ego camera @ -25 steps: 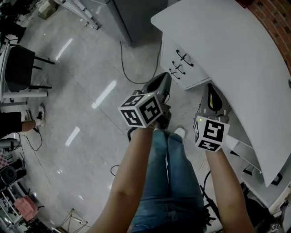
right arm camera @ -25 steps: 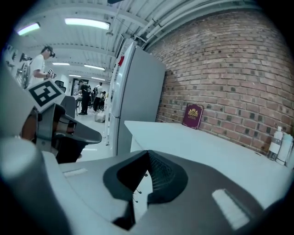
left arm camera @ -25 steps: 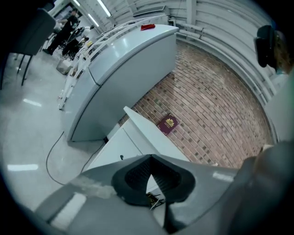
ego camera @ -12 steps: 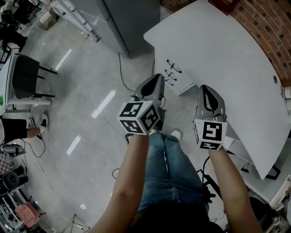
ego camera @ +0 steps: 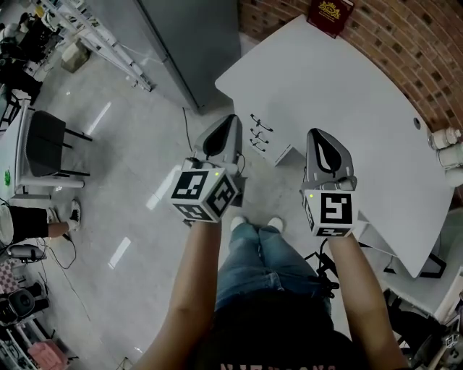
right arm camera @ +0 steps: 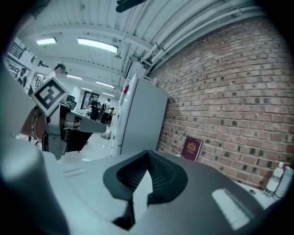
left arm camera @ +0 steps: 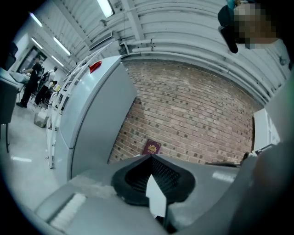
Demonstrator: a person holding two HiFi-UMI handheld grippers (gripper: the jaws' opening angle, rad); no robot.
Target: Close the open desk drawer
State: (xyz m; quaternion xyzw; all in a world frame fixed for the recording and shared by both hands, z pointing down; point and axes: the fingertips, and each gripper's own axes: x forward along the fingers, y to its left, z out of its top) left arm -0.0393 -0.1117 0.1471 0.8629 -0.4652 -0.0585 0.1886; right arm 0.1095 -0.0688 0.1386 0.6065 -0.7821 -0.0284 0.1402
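The white curved desk (ego camera: 354, 101) fills the upper right of the head view. Under its near-left end stands a white drawer unit (ego camera: 269, 142) with three dark handles; from above I cannot tell which drawer stands out. My left gripper (ego camera: 229, 120) hangs in the air just left of the drawer fronts, jaws shut and empty. My right gripper (ego camera: 317, 134) is held over the desk's near edge, to the right of the unit, also shut on nothing. In the left gripper view the left gripper (left arm camera: 150, 156) points level at the brick wall. The right gripper (right arm camera: 148, 151) does the same in its own view.
A maroon book (ego camera: 330, 14) leans on the brick wall (ego camera: 405, 43) at the desk's far end. A tall grey cabinet (ego camera: 194, 43) stands left of the desk, a cable (ego camera: 189, 119) on the floor before it. A black chair (ego camera: 48, 143) is far left, bottles (ego camera: 445, 139) at right.
Both grippers have risen and now sit higher against the desk and drawer unit. The left one has rolled, its marker cube showing a different face. More of the desk and wall is in view.
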